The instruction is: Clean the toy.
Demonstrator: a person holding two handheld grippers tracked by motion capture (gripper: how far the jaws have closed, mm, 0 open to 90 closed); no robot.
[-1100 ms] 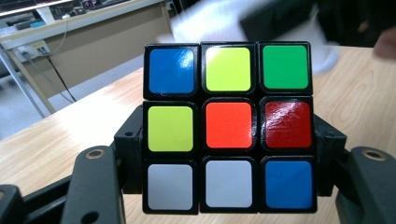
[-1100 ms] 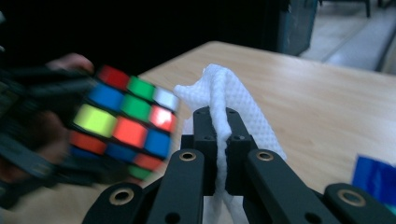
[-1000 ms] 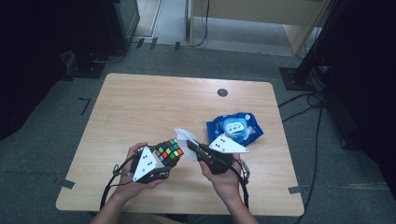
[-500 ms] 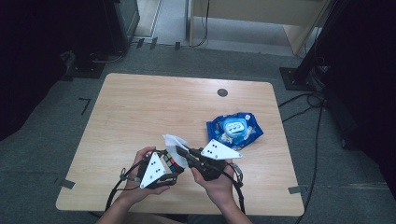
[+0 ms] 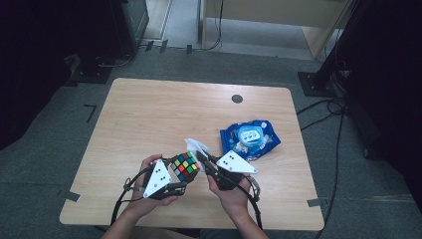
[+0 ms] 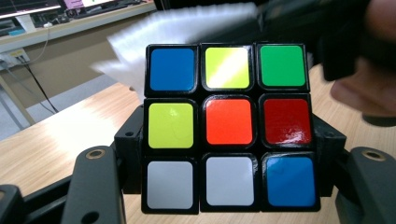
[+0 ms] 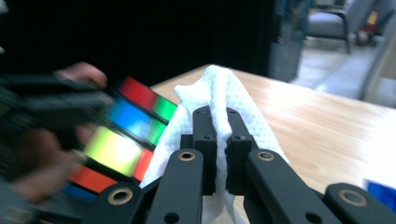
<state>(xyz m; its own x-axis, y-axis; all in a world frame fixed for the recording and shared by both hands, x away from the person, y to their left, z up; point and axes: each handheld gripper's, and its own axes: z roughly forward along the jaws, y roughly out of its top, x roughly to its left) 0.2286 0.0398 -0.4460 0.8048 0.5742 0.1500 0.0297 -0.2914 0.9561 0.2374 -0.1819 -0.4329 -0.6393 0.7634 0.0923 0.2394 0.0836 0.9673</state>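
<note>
Puzzle cube point(image 6: 229, 127), scrambled colours, held above the near edge of the tabletop point(image 5: 149, 114), clamped by its side faces between the jaws of the left hand-held gripper point(image 5: 174, 180). Facing tiles: blue, yellow, green on top; yellow, orange, red across the middle; white, white, blue below. White wipe point(image 7: 219, 100), dimpled texture, pinched in the pressed-together jaws of the right hand-held gripper point(image 7: 218, 123); it sits against the cube's upper far edge. Blue wipe packet point(image 5: 249, 139) lies flat on the tabletop just beyond the right hand. Dark round grommet point(image 5: 237, 98) near the far edge.
</note>
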